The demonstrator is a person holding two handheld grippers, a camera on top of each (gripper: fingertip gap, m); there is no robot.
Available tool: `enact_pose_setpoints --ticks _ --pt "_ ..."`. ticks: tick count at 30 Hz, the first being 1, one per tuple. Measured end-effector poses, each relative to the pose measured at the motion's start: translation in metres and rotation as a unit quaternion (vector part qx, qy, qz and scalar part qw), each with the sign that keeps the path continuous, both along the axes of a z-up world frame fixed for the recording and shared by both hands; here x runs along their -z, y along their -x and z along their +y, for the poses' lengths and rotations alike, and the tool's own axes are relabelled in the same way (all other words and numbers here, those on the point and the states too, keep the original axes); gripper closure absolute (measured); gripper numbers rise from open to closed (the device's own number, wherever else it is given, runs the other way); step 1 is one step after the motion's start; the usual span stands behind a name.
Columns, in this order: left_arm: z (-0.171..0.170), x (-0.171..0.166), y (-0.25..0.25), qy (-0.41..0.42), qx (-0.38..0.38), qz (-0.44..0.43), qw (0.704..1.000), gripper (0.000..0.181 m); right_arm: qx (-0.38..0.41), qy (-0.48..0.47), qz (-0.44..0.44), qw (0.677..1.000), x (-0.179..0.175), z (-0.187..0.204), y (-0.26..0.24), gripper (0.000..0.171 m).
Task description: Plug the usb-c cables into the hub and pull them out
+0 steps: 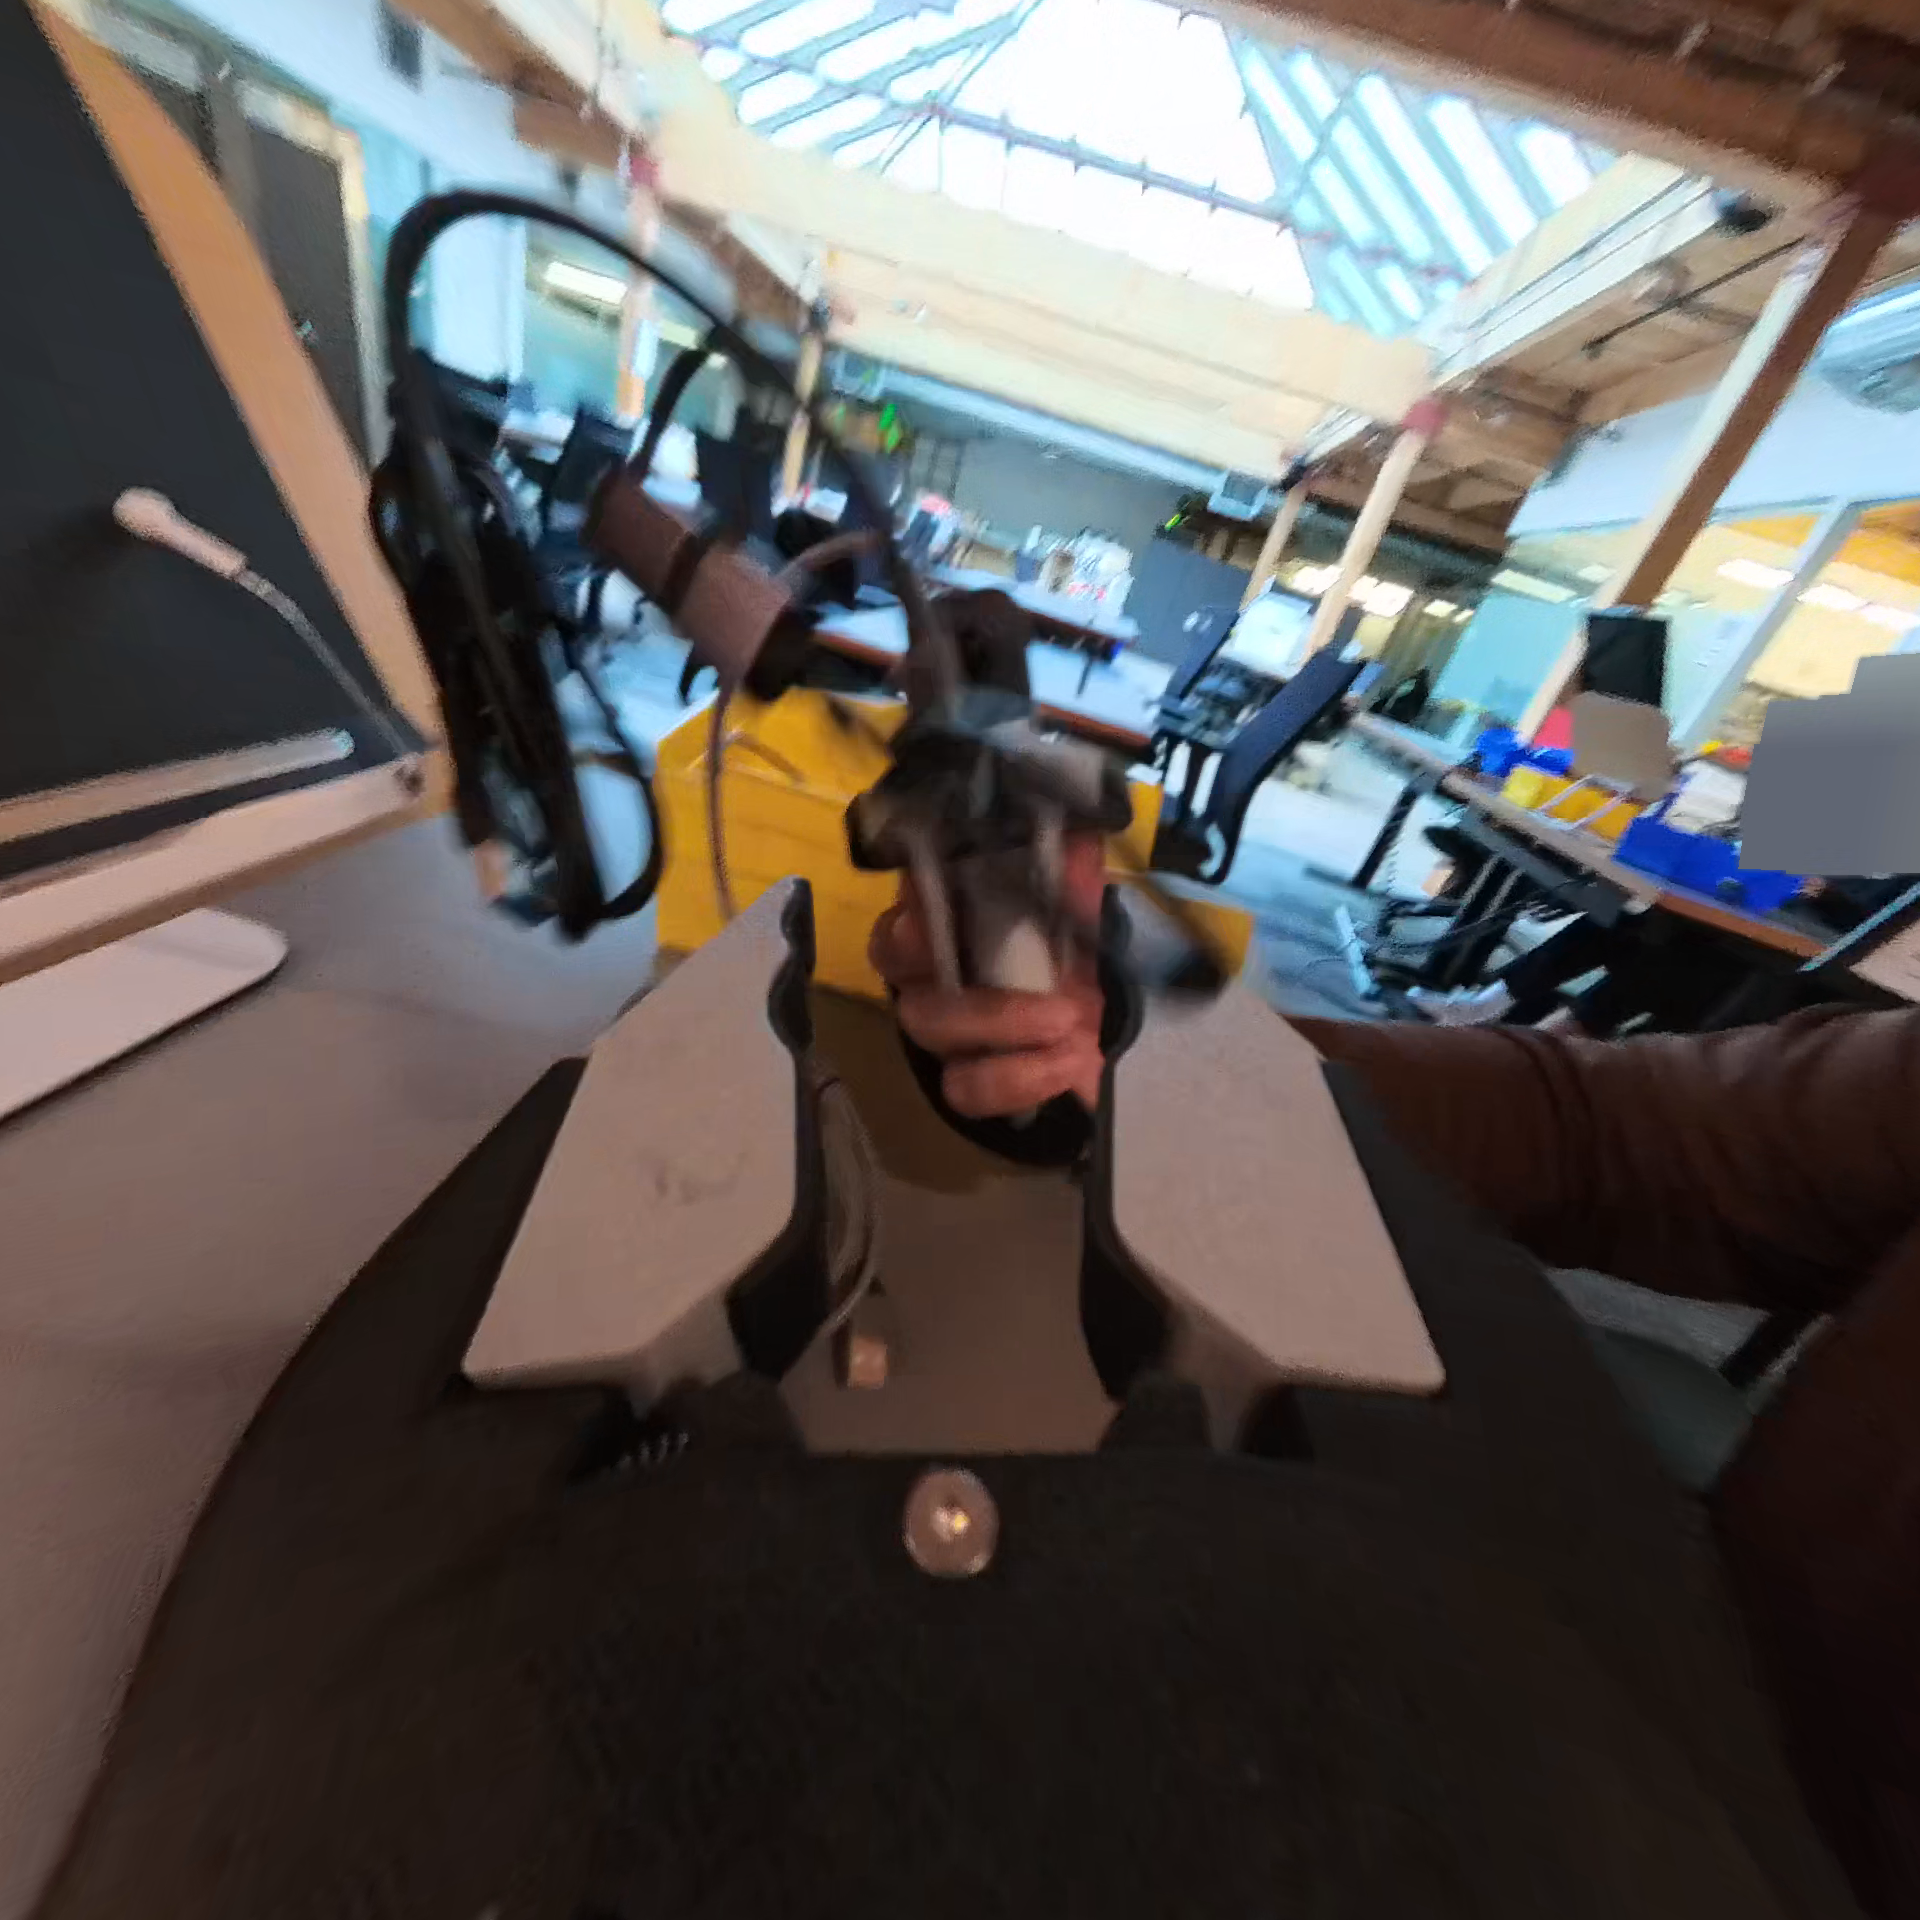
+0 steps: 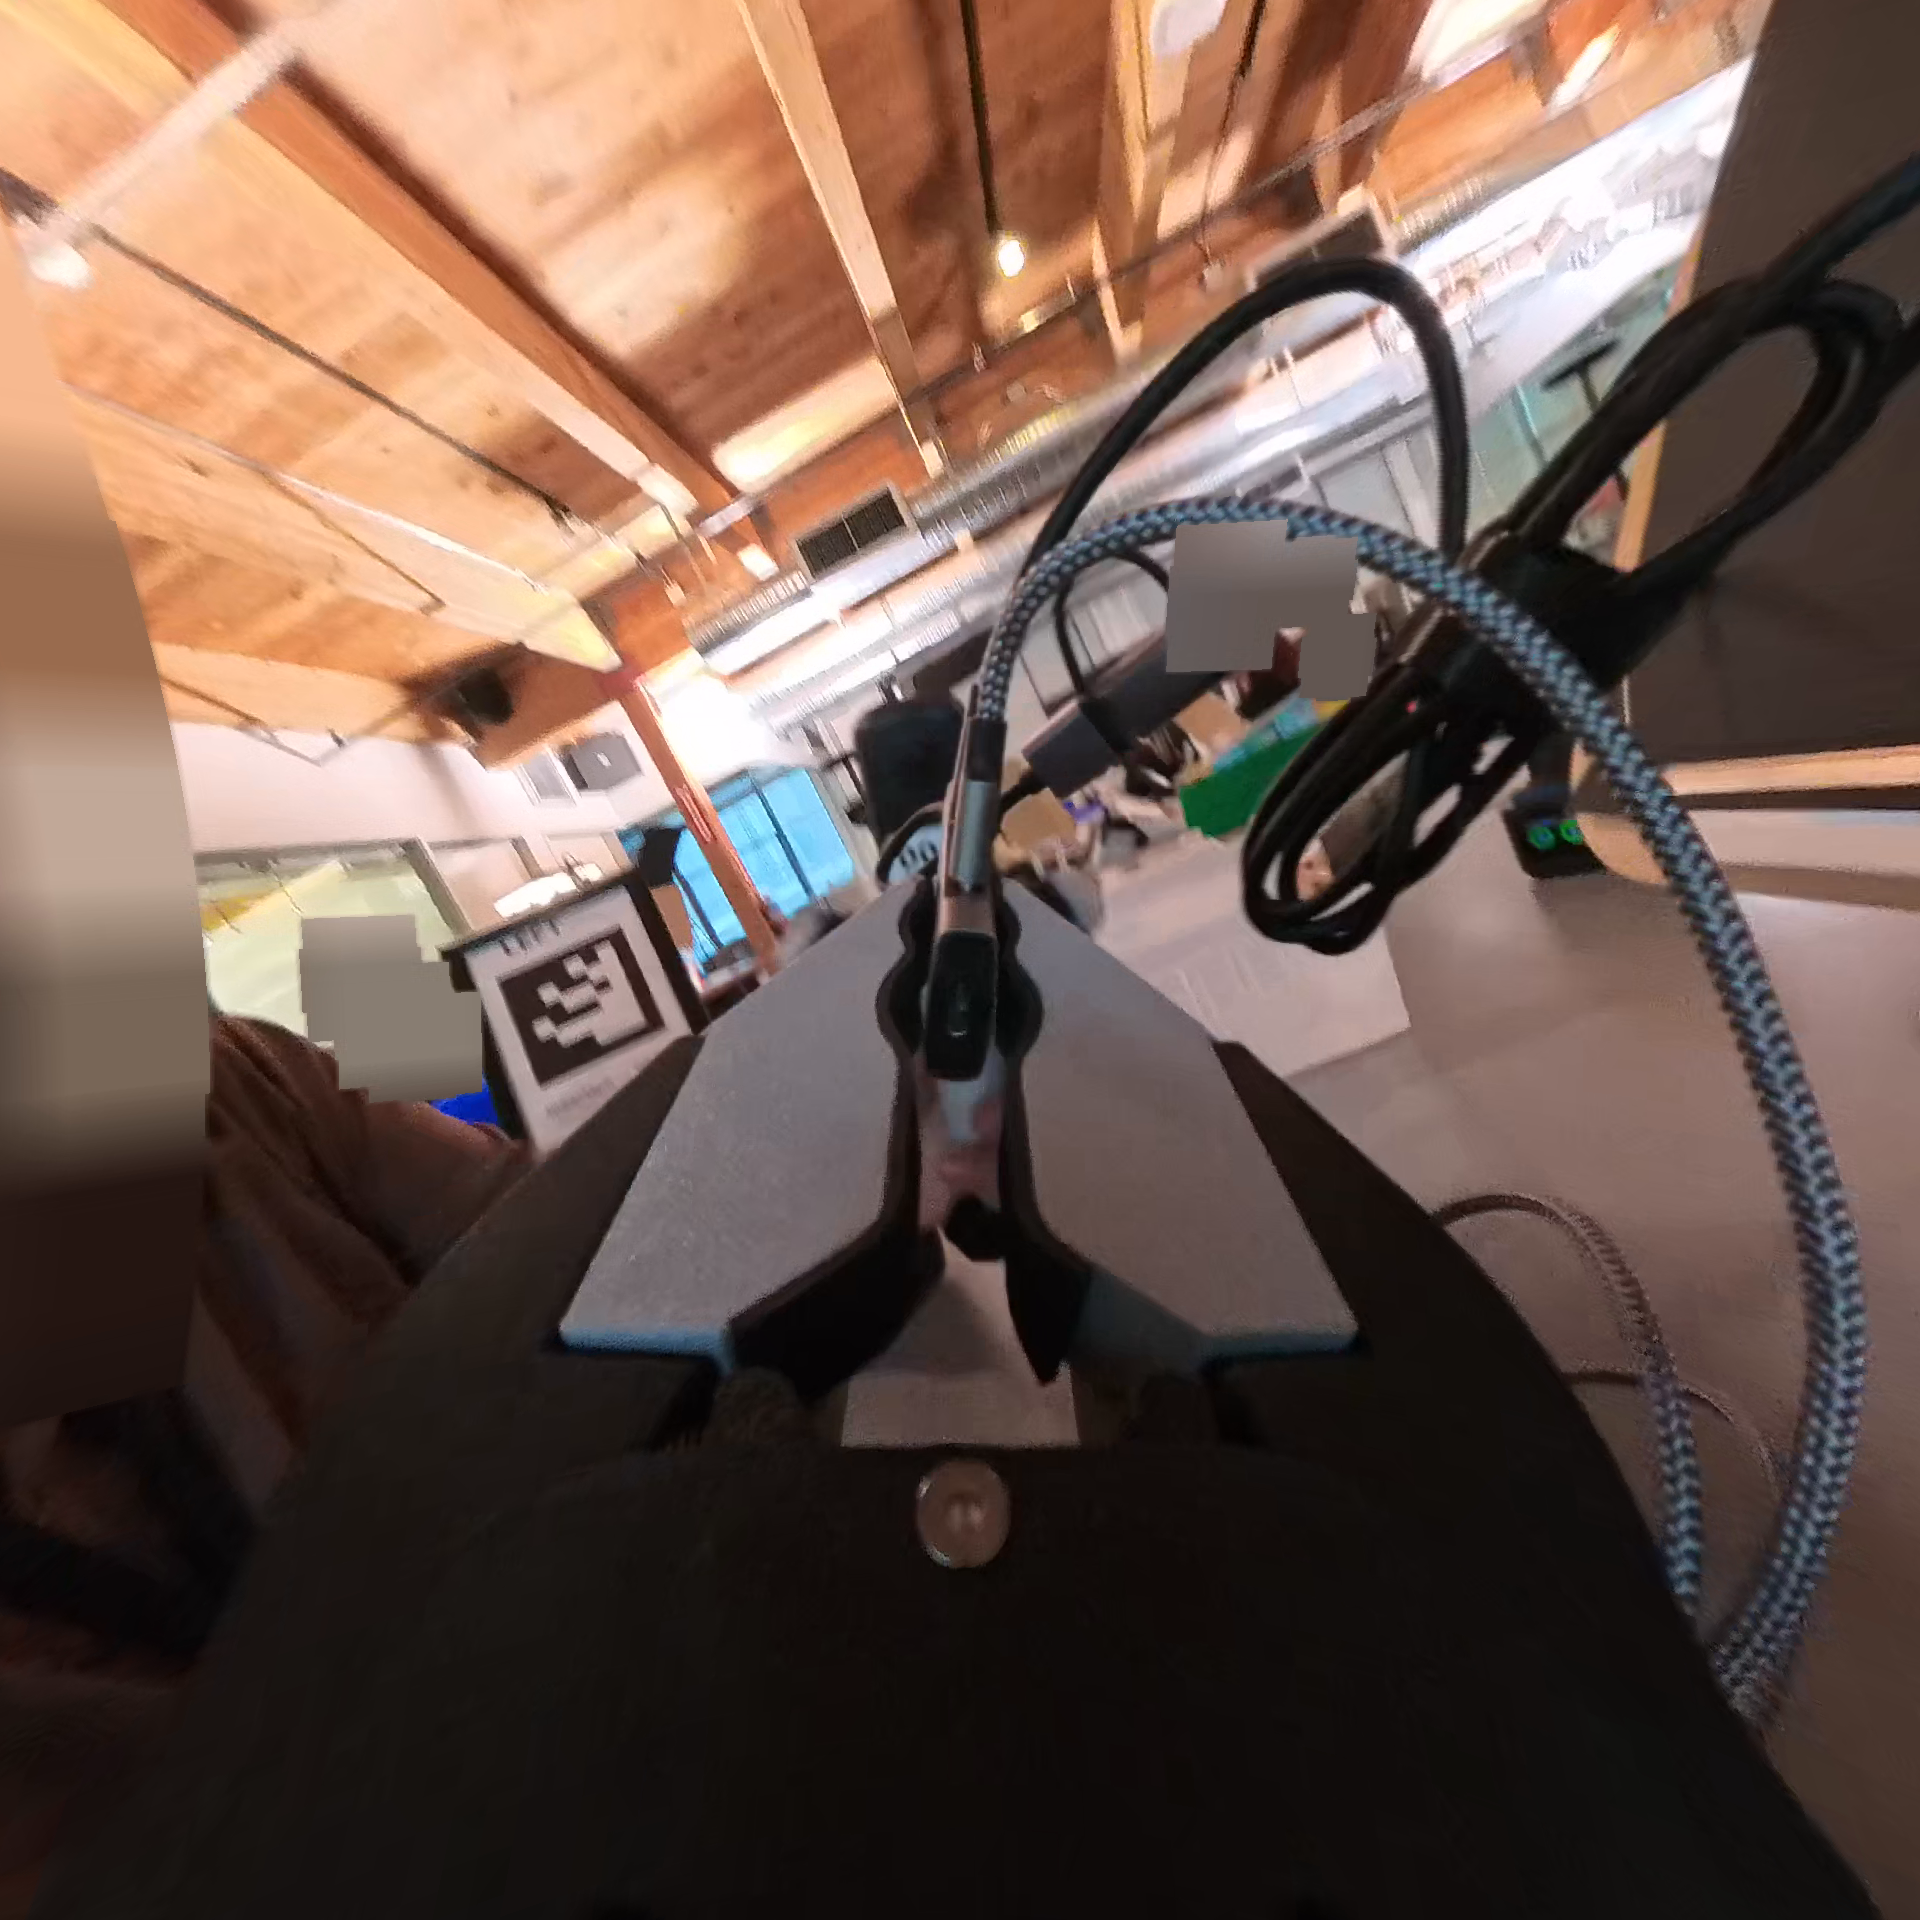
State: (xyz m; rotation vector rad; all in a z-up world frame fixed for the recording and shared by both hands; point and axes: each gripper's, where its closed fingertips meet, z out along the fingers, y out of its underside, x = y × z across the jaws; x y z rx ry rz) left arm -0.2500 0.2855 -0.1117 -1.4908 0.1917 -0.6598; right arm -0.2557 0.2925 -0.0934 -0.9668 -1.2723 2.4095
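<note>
My right gripper (image 2: 961, 935) is shut on the black and silver plug (image 2: 961, 997) of a blue-white braided cable (image 2: 1704, 935), which arcs up and round to the right. A grey block (image 2: 1070, 753), perhaps the hub, hangs beyond it on a black cable. A bundle of black cables (image 2: 1382, 790) hangs at the right. My left gripper (image 1: 951, 914) is open and empty, raised off the table. Beyond its fingers, a hand (image 1: 997, 1029) holds the blurred right gripper (image 1: 987, 800). The black bundle (image 1: 499, 675) and a blurred brownish block (image 1: 675, 587) hang at the left.
A yellow bin (image 1: 769, 821) stands behind the grippers. A dark monitor (image 1: 104, 416) with a white foot (image 1: 135, 987) is at the left on the grey table (image 1: 208, 1247). A brown sleeve (image 1: 1610, 1143) reaches in from the right. A marker card (image 2: 577, 1008) stands at the left. Only a small space, under 4 cm, lies between the two pairs of fingers.
</note>
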Motion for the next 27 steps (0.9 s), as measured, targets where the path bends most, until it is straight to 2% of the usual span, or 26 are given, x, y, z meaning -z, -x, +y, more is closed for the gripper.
enact_pose_setpoints --ticks 2,3,4,5,9,11,15,18,22,27 --pt "-0.01 -0.02 -0.006 -0.046 0.016 -0.02 0.999 0.128 -0.002 -0.039 -0.009 0.999 0.008 -0.014 0.005 0.164" --pt "-0.012 -0.022 -0.004 -0.052 0.004 -0.018 0.998 0.137 -0.012 -0.045 -0.005 0.999 0.008 -0.022 0.005 0.164" --pt "-0.013 -0.019 0.0 -0.05 -0.013 -0.011 0.999 0.158 -0.028 -0.045 -0.003 0.999 0.008 -0.029 0.005 0.164" --pt "-0.016 -0.02 0.003 -0.056 -0.025 -0.001 0.998 0.172 -0.047 -0.044 -0.005 0.998 0.008 -0.036 0.004 0.165" --pt "-0.026 -0.016 0.003 -0.043 -0.019 0.06 0.997 0.173 -0.065 -0.078 -0.027 0.994 0.014 -0.041 0.003 0.161" --pt "-0.028 -0.019 0.007 -0.047 -0.024 0.051 0.997 0.173 -0.033 -0.087 -0.015 0.996 0.009 -0.031 0.001 0.158" --pt "-0.03 -0.02 0.013 -0.048 -0.015 0.02 0.999 0.173 0.014 -0.136 -0.02 0.99 0.011 -0.021 -0.001 0.162" --pt "-0.03 -0.02 0.01 -0.057 -0.009 0.018 0.998 0.172 0.002 -0.143 -0.013 0.99 0.008 -0.023 -0.007 0.165" --pt "-0.033 -0.02 0.001 -0.045 0.05 -0.026 0.997 0.169 -0.021 -0.137 -0.014 0.99 0.007 -0.027 -0.011 0.165" --pt "-0.025 -0.001 -0.007 -0.007 0.048 0.0 0.999 0.166 -0.029 -0.139 -0.036 0.989 0.018 -0.033 -0.005 0.165"
